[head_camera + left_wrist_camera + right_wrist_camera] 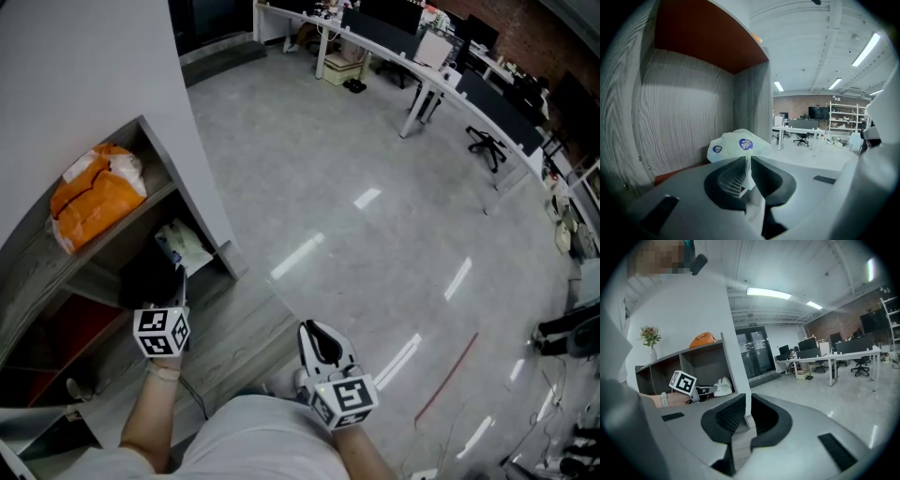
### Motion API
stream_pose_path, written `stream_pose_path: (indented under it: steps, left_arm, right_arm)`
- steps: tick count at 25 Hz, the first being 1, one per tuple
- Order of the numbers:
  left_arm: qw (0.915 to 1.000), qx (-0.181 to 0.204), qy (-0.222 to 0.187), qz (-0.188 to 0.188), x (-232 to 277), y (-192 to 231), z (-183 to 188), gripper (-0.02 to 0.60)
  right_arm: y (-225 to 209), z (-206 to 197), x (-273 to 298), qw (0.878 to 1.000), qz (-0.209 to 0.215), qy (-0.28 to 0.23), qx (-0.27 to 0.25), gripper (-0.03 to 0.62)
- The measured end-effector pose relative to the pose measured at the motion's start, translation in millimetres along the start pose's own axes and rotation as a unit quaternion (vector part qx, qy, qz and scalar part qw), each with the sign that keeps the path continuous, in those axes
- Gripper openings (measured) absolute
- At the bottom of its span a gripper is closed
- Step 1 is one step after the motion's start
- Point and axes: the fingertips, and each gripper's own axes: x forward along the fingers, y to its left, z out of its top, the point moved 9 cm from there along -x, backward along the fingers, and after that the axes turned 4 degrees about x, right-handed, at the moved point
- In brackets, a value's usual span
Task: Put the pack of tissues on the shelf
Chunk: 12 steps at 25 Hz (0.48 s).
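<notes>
The left gripper [176,283] reached into the middle compartment of the shelf [42,251]. In the head view its tips were lost in that compartment's shadow, with only its marker cube plain. Its own view showed the jaws drawn together on a thin flap of wrapper from the pack of tissues [738,145]. The pack stood inside the compartment, close to the grey wood-grain back wall and beneath a reddish-brown board. The gripper's body hid the pack's underside, so whether it rested on the compartment floor could not be told. From above, only the pack's pale upper end showed past the gripper. An orange bag [94,201] lay on the shelf's top board. The right gripper [320,339] hung low over the floor, well apart from the shelf. Its jaws were closed to a thin slit with nothing between them. The person's torso cut off the bottom of the head view.
</notes>
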Motion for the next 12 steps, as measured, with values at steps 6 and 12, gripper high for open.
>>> stream_pose_path:
  steps: [6,12]
  left_arm:
    - [1.0000,0.003,0.005,0.003,-1.5,-0.3,-3.3,0.069]
    - [0.9999,0.004,0.007,0.007,-11.6,-7.4,-3.9,0.118]
  right_arm:
    - [2.1,-2.2,-4.5,1.000,-0.004,0.000,0.003,0.044]
    - [3.0,-3.0,-8.0,1.000,0.003,0.003,0.003,0.044]
